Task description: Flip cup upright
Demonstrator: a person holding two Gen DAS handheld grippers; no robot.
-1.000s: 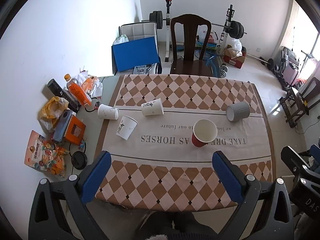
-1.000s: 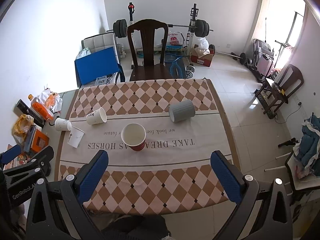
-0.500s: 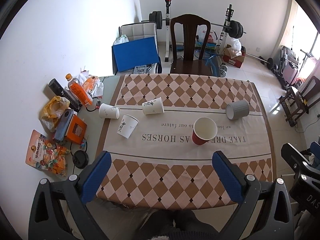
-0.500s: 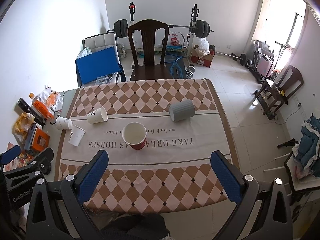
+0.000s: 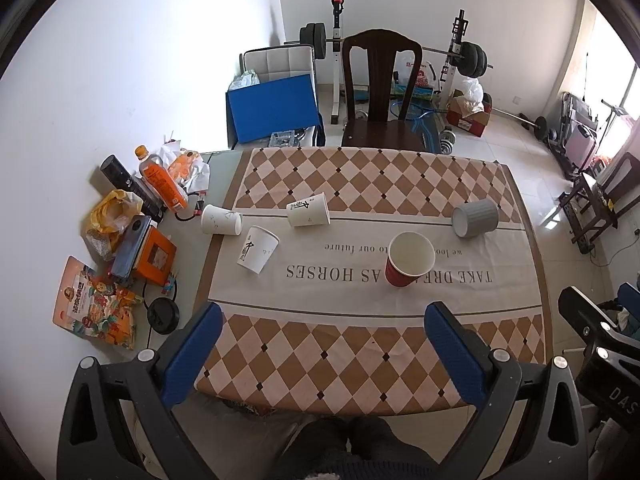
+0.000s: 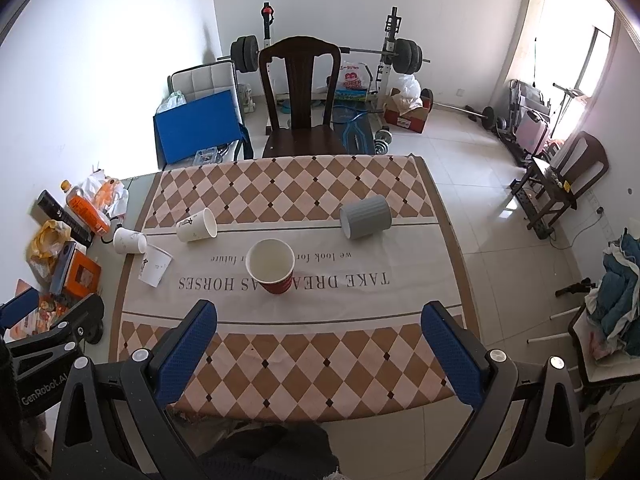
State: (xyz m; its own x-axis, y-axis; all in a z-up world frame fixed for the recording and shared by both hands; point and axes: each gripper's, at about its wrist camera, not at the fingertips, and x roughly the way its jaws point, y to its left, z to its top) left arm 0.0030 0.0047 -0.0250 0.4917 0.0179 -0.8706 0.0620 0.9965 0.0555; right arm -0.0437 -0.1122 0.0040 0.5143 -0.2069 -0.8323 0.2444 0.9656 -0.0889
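Nearest: left gripper [image 5: 322, 322] spread wide, nothing btwn the blue pads, hanging above near edge of the table [image 5: 400, 380]. Right gripper [image 6: 318, 320] likewise wide apart, empty, also over the near edge; its black body shows at far right of left wrist view.

Next out, on white band of the checkered cloth [image 5: 360, 184]: red cup [image 5: 410, 260] standing upright, mouth up, white inside, roughly mid-table over the printed lettering. In right wrist view same red cup [image 6: 271, 266] sits just ahead, left of centre btwn the fingers.

Left of it: white paper cup [image 5: 257, 249] w/ black mark, on cloth edge; looks tilted, wider end toward the far right, can't tell if lying or propped. Just beyond, second paper cup [image 5: 221, 220] on its side, off the cloth on bare tabletop, long axis left-right, mouth to the right. Third paper cup [image 5: 309, 210] on its side on cloth, long axis left-right, mouth to the right.

Right side, farther: grey ribbed cup [image 5: 475, 218] lying on its side, long axis approx left-right, one round end facing left-near; can't tell if that end is open.

Far: dark wooden chair [image 5: 380, 92] at far table edge, barbell rack behind.
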